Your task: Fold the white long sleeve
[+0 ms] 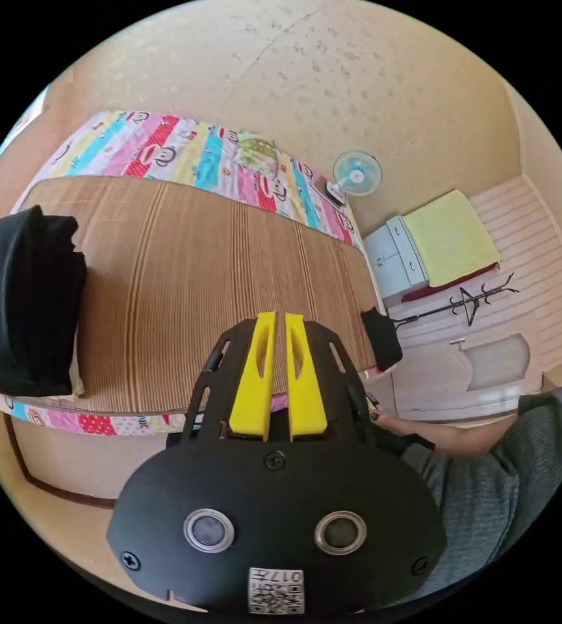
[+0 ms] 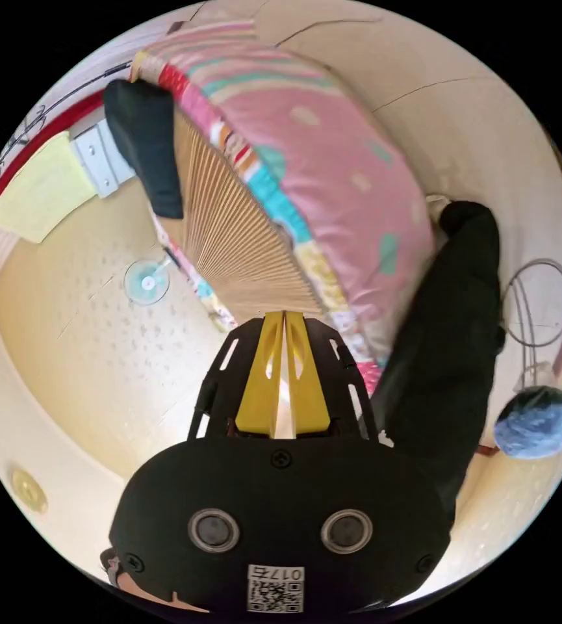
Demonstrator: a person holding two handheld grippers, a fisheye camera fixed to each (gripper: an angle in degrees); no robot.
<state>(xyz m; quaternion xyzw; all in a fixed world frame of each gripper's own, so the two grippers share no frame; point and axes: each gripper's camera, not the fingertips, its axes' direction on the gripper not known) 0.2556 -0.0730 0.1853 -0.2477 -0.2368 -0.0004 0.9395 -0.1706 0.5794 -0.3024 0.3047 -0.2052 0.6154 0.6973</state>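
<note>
Left hand-held gripper [image 1: 280, 318]: we see its two yellow jaws nearly together, a thin gap between the tips, nothing between them; it hangs above the near edge of the bed

Right hand-held gripper [image 2: 284, 316]: in the right gripper view its yellow jaws are closed tip to tip and empty; this view is rolled, so the bed runs slantwise across it

Bed: we see a woven brown bamboo mat [image 1: 216, 279] lying over a bright striped sheet printed with cartoon monkeys [image 1: 164, 146]; the sheet shows along the far side and the near edge

Black clothes: a folded stack of black garments [image 1: 24, 305] rests on one end of the mat; a smaller folded black piece [image 1: 382, 338] sits at the opposite corner, at the mat's edge

White long sleeve: we cannot tell where it is; a thin strip of white cloth [image 1: 76, 377] peeks from under the black stack, but we cannot say what it belongs to

Room: a small pale blue electric fan [image 1: 357, 173] stands on the floor beyond the bed, near a grey cabinet [image 1: 394, 257] beside a yellow-green cloth [image 1: 449, 237]

Person: a grey sleeve [image 1: 501, 455] and forearm reach in at the side of the left gripper view
</note>
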